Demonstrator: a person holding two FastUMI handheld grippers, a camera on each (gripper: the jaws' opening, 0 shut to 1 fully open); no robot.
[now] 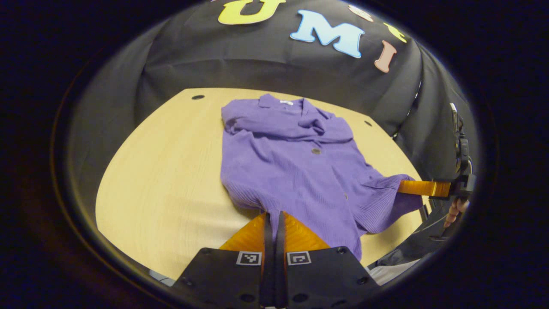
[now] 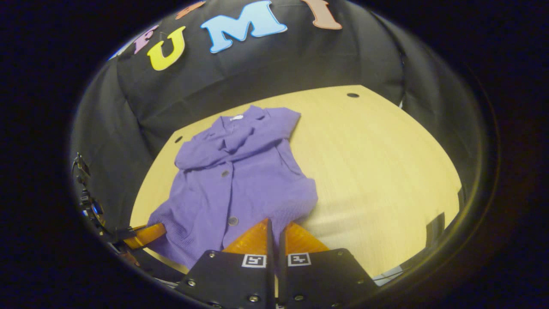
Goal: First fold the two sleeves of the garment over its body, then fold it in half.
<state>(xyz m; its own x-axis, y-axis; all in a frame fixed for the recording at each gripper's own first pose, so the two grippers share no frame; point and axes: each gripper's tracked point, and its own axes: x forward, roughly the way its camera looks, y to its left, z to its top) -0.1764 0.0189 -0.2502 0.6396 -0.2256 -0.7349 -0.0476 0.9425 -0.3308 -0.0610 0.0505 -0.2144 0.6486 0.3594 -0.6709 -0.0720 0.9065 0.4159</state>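
A: Sleeves? Both folded across the purple ribbed button-up garment point(image 1: 300, 167), which lies mid-table on the pale wooden table point(image 1: 163, 180).
B: Half-fold pending; left gripper point(image 1: 273, 219) pinches the hem at 6 o'clock; right gripper point(image 2: 274, 227) likewise clenched on the hem.

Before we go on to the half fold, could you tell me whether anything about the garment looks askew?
The purple garment lies skewed on the table, its sleeves bunched unevenly below the collar; both grippers pinch its hem.
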